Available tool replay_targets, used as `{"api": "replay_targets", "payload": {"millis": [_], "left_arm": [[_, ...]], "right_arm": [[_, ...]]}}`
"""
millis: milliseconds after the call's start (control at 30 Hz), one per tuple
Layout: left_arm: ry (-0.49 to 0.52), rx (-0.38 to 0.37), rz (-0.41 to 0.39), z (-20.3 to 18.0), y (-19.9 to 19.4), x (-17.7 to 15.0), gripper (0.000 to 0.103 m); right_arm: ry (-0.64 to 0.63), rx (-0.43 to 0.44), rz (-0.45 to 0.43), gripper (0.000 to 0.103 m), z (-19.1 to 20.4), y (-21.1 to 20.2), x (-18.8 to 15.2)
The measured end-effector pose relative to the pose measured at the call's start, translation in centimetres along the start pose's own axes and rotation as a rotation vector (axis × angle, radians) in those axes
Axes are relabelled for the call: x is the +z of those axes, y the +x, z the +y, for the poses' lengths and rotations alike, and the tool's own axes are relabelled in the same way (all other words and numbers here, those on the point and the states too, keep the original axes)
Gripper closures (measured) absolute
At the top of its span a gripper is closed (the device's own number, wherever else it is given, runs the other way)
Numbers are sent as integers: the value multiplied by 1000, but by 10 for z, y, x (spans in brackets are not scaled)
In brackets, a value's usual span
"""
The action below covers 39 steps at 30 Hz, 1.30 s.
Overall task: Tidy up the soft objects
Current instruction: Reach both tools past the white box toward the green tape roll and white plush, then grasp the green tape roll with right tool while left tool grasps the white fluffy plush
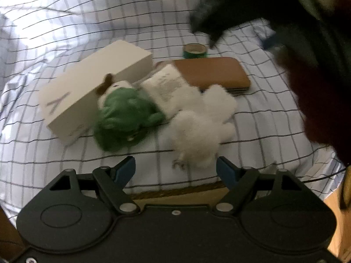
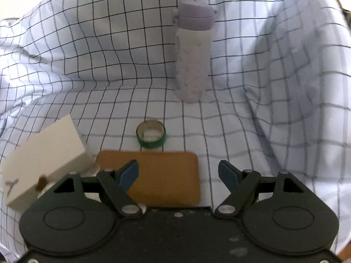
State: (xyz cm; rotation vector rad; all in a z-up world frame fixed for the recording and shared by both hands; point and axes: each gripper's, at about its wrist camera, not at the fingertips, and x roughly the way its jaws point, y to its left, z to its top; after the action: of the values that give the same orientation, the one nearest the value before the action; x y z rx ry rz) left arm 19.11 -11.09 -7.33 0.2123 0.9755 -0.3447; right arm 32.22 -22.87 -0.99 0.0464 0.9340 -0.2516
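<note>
A green plush toy [image 1: 127, 118] lies on the checked cloth against a white box [image 1: 92, 87]. Right beside it lies a fluffy white plush toy [image 1: 201, 127], and a soft white packet [image 1: 164, 83] rests behind them, partly on a brown case [image 1: 215, 72]. My left gripper [image 1: 175, 168] hovers just in front of the white plush, open, nothing between its blue pads. The right gripper [image 2: 178, 173] is open too and hangs over the brown case [image 2: 162, 175], empty. In the left wrist view the other gripper shows as a dark blurred shape [image 1: 219, 17] at the upper right.
A green tape roll [image 2: 151, 135] lies behind the case, and a lilac bottle [image 2: 193, 52] stands upright further back. The white box [image 2: 43, 160] is at the left. The checked cloth [image 2: 263, 131] rises in folds behind and to the right. A person's dark sleeve [image 1: 318, 87] fills the right side.
</note>
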Motion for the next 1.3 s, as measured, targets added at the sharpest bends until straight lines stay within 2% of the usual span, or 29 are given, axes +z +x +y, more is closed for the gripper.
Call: {"api": "replay_targets", "payload": {"millis": [233, 533, 567, 600, 633, 700, 767, 800, 833, 900, 933, 967, 1033, 1200, 1300], "left_arm": [[1, -22, 10, -3, 10, 3, 29], [-15, -34, 10, 6, 15, 4, 29], [-17, -37, 11, 9, 16, 4, 29], [-19, -40, 10, 11, 17, 5, 29], [-20, -42, 9, 11, 18, 6, 29], [-24, -51, 5, 13, 19, 7, 29], [-25, -56, -2, 13, 19, 9, 29], [-24, -55, -5, 12, 18, 9, 29], [-22, -55, -8, 11, 18, 9, 29], [-16, -58, -13, 10, 18, 10, 29], [-12, -59, -15, 8, 18, 11, 29], [-8, -59, -16, 6, 17, 11, 29], [-4, -62, -13, 3, 17, 10, 29], [-9, -63, -8, 5, 20, 11, 28], [-12, -63, -6, 6, 20, 9, 28]], "right_arm": [[-30, 19, 21, 25, 14, 45, 40], [-80, -10, 112, 36, 29, 102, 53], [-76, -4, 111, 39, 29, 102, 54], [-78, 5, 111, 52, 29, 102, 55], [-85, 10, 122, 73, 29, 102, 56], [-84, 21, 154, 83, 29, 107, 56], [-63, 38, 174, 83, 25, 111, 54], [-52, 44, 171, 78, 23, 112, 52], [-46, 46, 163, 64, 22, 112, 52], [-37, 42, 134, 51, 19, 108, 51], [-37, 42, 121, 50, 19, 106, 52], [-37, 44, 116, 43, 19, 104, 53], [-35, 51, 112, 36, 21, 103, 55], [-96, 26, 121, 31, 36, 111, 60], [-115, 28, 123, 32, 40, 110, 59]]}}
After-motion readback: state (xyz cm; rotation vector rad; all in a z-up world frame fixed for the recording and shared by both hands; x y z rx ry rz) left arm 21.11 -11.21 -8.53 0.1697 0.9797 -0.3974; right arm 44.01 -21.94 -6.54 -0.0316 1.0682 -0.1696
